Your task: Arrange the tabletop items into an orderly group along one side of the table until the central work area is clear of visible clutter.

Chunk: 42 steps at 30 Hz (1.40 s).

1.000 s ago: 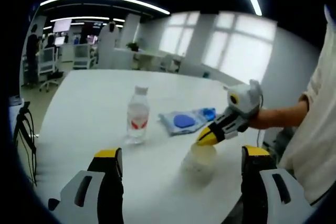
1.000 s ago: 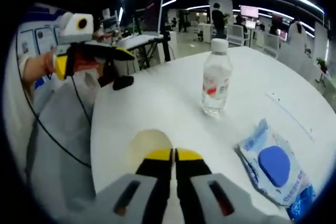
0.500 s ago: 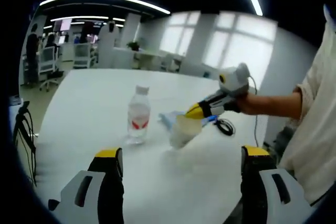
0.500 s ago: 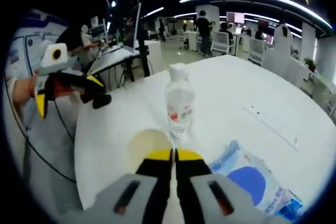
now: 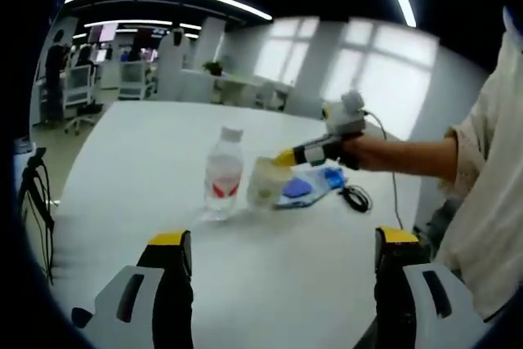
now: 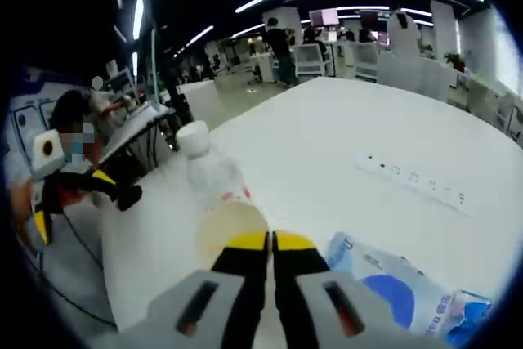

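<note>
While my right gripper (image 6: 268, 241) pinches the cup (image 5: 263, 183) rim between closed fingers, just beside the bottle (image 5: 223, 173), I risk toppling that bottle by swinging wide. My left gripper (image 5: 278, 243) hangs open, empty.

Left hand-held gripper (image 5: 278, 255) gapes wide; right hand-held gripper (image 6: 270, 241) is pinched closed.
</note>
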Each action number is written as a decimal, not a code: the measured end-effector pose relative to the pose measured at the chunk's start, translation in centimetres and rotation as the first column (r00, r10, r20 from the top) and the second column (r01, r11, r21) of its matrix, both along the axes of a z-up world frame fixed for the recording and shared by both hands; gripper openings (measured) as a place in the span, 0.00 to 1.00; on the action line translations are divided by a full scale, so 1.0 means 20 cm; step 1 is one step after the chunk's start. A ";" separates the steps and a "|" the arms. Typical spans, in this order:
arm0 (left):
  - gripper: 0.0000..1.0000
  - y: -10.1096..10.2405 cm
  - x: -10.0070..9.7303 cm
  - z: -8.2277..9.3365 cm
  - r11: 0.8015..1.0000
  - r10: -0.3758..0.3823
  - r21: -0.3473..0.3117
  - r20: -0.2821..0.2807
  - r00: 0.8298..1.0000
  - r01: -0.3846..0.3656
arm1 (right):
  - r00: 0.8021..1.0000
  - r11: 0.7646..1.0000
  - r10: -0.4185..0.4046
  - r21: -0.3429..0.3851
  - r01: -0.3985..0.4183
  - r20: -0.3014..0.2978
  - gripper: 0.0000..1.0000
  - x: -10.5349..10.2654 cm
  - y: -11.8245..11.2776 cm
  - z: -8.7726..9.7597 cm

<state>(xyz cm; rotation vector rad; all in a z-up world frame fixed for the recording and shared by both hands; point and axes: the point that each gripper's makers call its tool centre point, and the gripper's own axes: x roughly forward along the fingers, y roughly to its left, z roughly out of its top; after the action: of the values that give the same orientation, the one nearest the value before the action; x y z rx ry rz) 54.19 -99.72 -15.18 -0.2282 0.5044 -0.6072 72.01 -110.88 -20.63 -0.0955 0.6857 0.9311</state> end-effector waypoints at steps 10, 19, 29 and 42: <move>0.90 -0.01 0.05 -0.04 1.000 0.001 -0.015 -0.015 1.000 -0.001 | 1.000 0.999 0.014 -0.037 -0.014 -0.022 0.00 0.06 0.04 -0.08; 0.90 -0.03 0.06 -0.06 1.000 -0.010 -0.014 -0.024 1.000 0.010 | 0.999 0.998 0.025 -0.058 -0.028 -0.044 0.00 0.09 0.04 -0.14; 0.90 -0.04 0.06 -0.07 1.000 -0.013 -0.016 -0.025 1.000 0.012 | 1.000 0.998 0.007 -0.066 -0.009 -0.021 0.16 0.11 0.01 -0.12; 0.91 -0.05 0.06 -0.04 1.000 -0.019 -0.018 -0.011 1.000 0.019 | 0.999 0.999 -0.037 -0.023 0.037 -0.004 0.30 0.10 -0.04 -0.04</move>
<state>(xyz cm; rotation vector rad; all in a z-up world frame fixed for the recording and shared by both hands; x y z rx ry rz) 55.35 -100.80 -15.96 -0.2439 0.5125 -0.6298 74.09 -111.76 -21.47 -0.1005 0.7002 0.8881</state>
